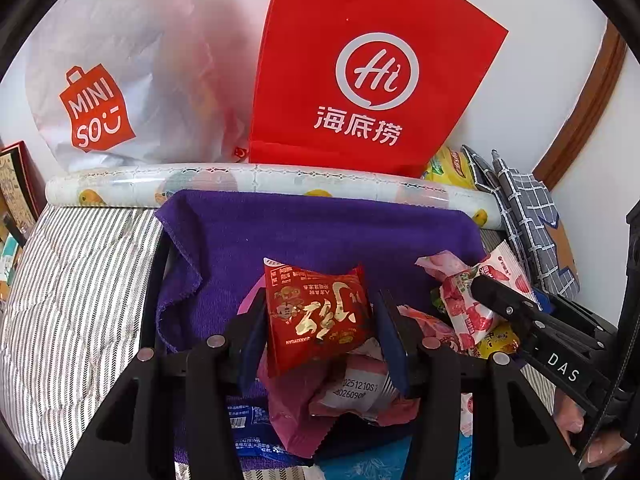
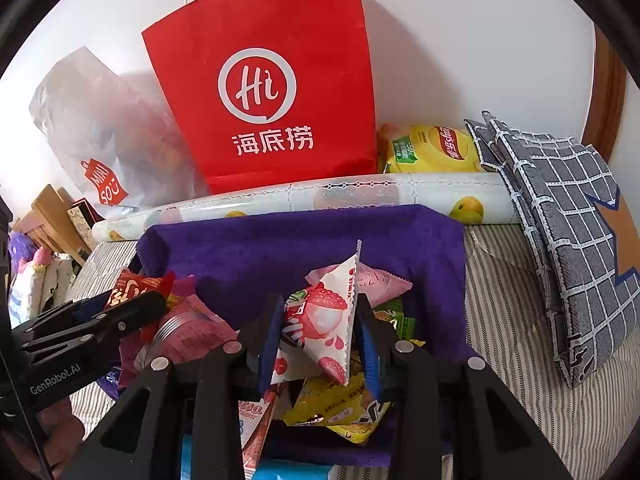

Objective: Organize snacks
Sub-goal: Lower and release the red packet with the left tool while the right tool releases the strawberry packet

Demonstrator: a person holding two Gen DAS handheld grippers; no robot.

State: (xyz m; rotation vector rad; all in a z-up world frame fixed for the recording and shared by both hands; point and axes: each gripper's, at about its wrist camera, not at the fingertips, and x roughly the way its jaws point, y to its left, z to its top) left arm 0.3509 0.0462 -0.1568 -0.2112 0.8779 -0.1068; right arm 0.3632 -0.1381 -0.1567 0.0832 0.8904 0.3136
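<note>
Each claw has a snack pinched between its blue pads above the heap of packets on the purple towel (image 1: 320, 232), which lies on a striped bed (image 1: 72, 280). The left claw (image 1: 320, 320) grips a red packet with gold lettering (image 1: 316, 312) across its width, the packet tilted with its long axis running up and away from the fingers. The right claw (image 2: 316, 332) grips a white lychee-printed packet (image 2: 320, 320), which stands nearly upright with one pointed corner reaching toward the back wall. In the left wrist view the right claw comes in from the right, just beside the red packet, so the two sit close together over the same heap. Straight ahead of both, beyond a rolled printed sheet (image 2: 360, 192), a red paper bag (image 2: 264, 92) stands against the wall; it lies nearer the middle of the right claw's view. A white Miniso bag (image 1: 112, 92) leans to the left, closer to the left claw. Whichever bag is the target, the carry looks to be forward and up over the roll
</note>
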